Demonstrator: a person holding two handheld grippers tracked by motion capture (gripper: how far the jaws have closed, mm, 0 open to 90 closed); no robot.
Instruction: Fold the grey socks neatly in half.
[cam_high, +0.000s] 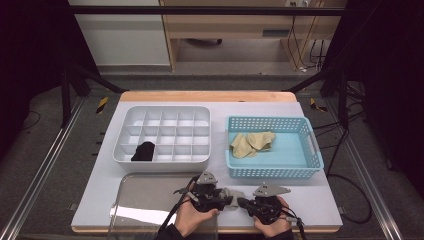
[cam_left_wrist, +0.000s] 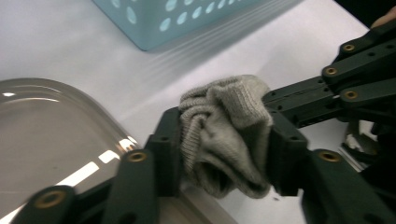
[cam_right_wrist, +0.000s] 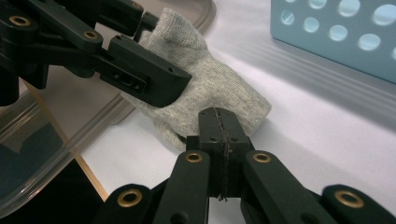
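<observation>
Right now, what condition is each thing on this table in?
Grey sock: bunched, gripped from both sides.
Left gripper: fingers clamped on the sock.
Right gripper: fingers shut, nipping the sock's edge.
Black sock: tucked into a divider compartment.
Beige socks: loose in the blue basket.
Clear lid: lying flat.

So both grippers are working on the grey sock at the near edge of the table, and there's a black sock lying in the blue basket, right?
Not quite. The blue basket holds a yellow cloth; the black sock lies in the white divided tray, as the high view shows. The rest stands: the left gripper and the right gripper both work the grey sock at the near edge.
</observation>
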